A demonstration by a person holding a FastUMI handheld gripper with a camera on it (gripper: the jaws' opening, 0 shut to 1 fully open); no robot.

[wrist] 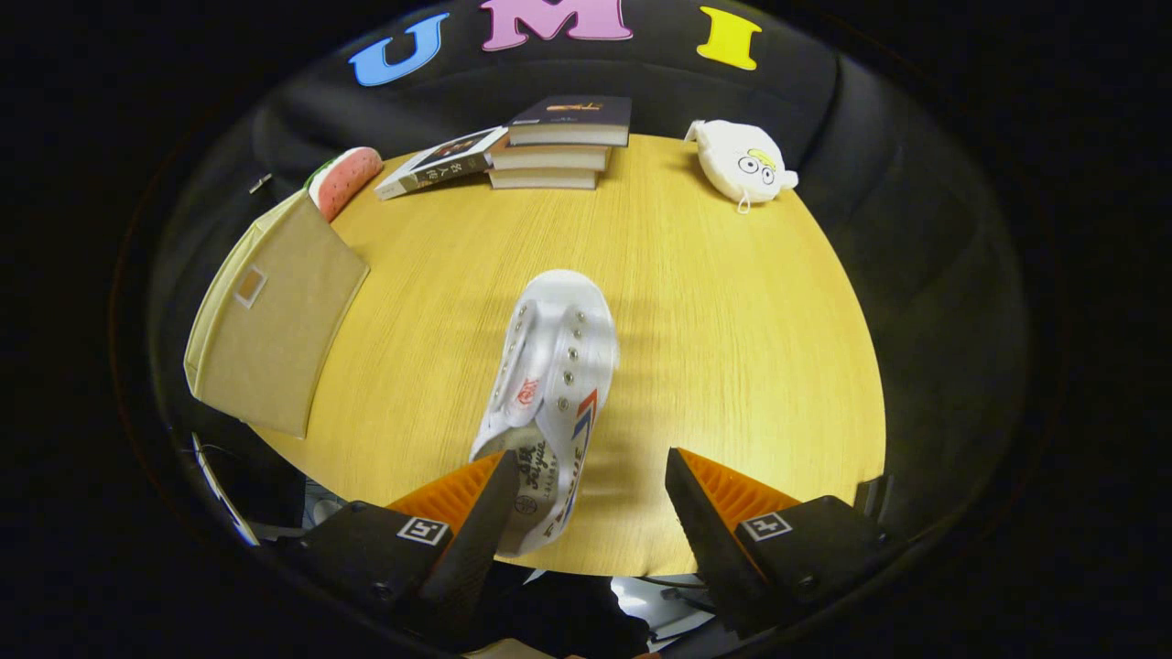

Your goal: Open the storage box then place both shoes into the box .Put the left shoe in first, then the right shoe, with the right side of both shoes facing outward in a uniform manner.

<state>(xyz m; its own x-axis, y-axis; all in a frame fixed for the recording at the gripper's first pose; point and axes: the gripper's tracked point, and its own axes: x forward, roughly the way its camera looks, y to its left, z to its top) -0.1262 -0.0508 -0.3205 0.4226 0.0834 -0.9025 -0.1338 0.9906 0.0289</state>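
Gripper [586, 499] wide open, holding nothing; white shoe [549, 394] between fingers, heel against left finger [476, 522], apart from right. Storage box [275, 329] far left. Bare table [732, 329] ahead-right.

white canvas shoe [549, 384], matt wood-grain table [714, 311]

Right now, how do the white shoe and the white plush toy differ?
The white shoe lies between the open gripper's fingers, heel against one finger; the white plush toy sits far beyond them, at the table's far edge. The shoe is long with red-blue stripes; the toy is round with eyes. Both are white.
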